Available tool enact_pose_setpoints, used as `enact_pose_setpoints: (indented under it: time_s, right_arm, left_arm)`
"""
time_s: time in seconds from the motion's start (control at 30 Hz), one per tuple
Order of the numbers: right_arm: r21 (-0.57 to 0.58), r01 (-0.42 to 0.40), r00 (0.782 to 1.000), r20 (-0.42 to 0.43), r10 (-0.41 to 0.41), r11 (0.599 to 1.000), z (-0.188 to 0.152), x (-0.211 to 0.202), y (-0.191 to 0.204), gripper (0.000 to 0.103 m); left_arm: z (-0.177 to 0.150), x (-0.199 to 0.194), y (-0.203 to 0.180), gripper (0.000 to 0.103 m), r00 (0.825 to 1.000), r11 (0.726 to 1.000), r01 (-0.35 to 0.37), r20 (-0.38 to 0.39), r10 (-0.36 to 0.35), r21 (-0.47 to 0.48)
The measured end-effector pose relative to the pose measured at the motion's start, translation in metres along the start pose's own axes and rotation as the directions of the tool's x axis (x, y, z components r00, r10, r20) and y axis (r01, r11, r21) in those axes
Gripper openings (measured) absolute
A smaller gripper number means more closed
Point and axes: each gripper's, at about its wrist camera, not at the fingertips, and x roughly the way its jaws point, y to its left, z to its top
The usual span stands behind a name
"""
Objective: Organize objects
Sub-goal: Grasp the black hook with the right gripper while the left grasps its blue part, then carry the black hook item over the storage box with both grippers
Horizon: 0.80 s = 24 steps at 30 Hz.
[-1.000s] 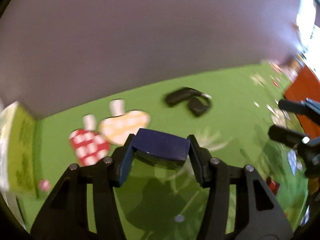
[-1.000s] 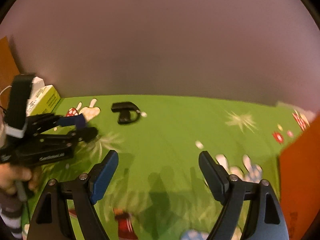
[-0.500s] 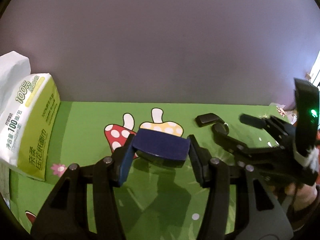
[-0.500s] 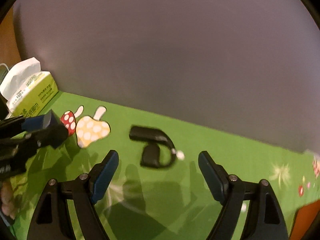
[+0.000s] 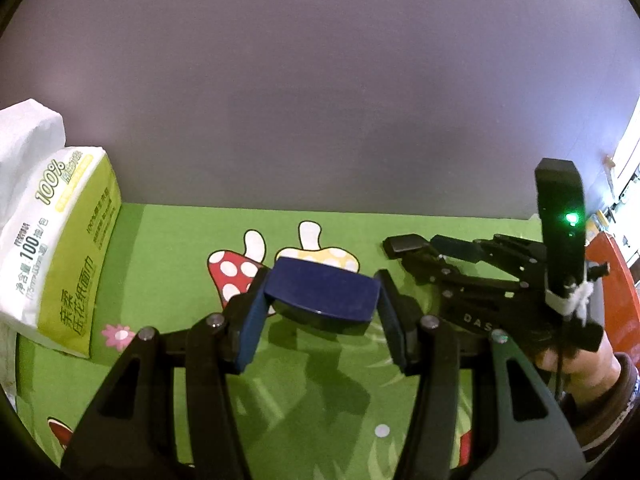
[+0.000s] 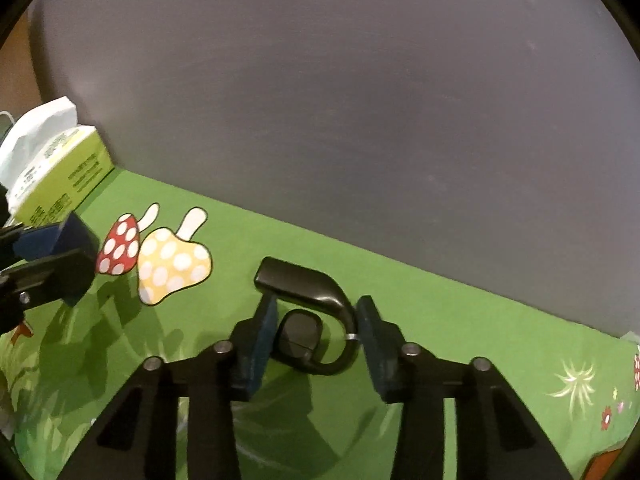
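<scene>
My left gripper [image 5: 320, 314] is shut on a dark blue case [image 5: 323, 295] and holds it above the green mat. A black ear-hook earphone [image 6: 310, 326] lies on the mat near the grey wall. My right gripper [image 6: 316, 340] is down around it, fingers on either side, the left finger close to the earbud body; whether they touch it I cannot tell. In the left wrist view the right gripper [image 5: 424, 254] reaches over the earphone [image 5: 404, 244]. In the right wrist view the left gripper with the blue case [image 6: 60, 240] is at the left edge.
A green tissue pack [image 5: 60, 248] with white tissue sticking out stands at the far left by the wall, also in the right wrist view [image 6: 52, 168]. Mushroom prints [image 6: 160, 256] mark the green mat [image 6: 460, 328]. An orange surface [image 5: 616, 276] borders the mat on the right.
My right gripper moved forward and down to the earphone and narrowed around it. My left gripper swung left with the blue case, then held still.
</scene>
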Motion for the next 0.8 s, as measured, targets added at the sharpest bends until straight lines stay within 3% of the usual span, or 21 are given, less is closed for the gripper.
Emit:
enact_pose_setpoints:
  time_s: [0.47, 0.7, 0.8]
  right_arm:
    - [0.079, 0.003, 1.000, 0.021, -0.005, 0.997, -0.023, -0.029, 0.000, 0.040]
    - [0.113, 0.020, 0.999, 0.037, -0.025, 0.993, -0.042, -0.058, 0.015, 0.040]
    - [0.133, 0.011, 0.999, 0.049, -0.018, 0.991, -0.056, -0.079, 0.000, 0.040]
  left_arm:
    - [0.005, -0.001, -0.001, 0.056, 1.000, 1.000, -0.001, -0.007, 0.001, 0.025]
    - [0.004, -0.013, -0.015, 0.056, 1.000, 0.999, -0.010, -0.010, 0.010, 0.045]
    - [0.001, -0.022, -0.026, 0.056, 1.000, 0.998, -0.008, -0.008, 0.008, 0.057]
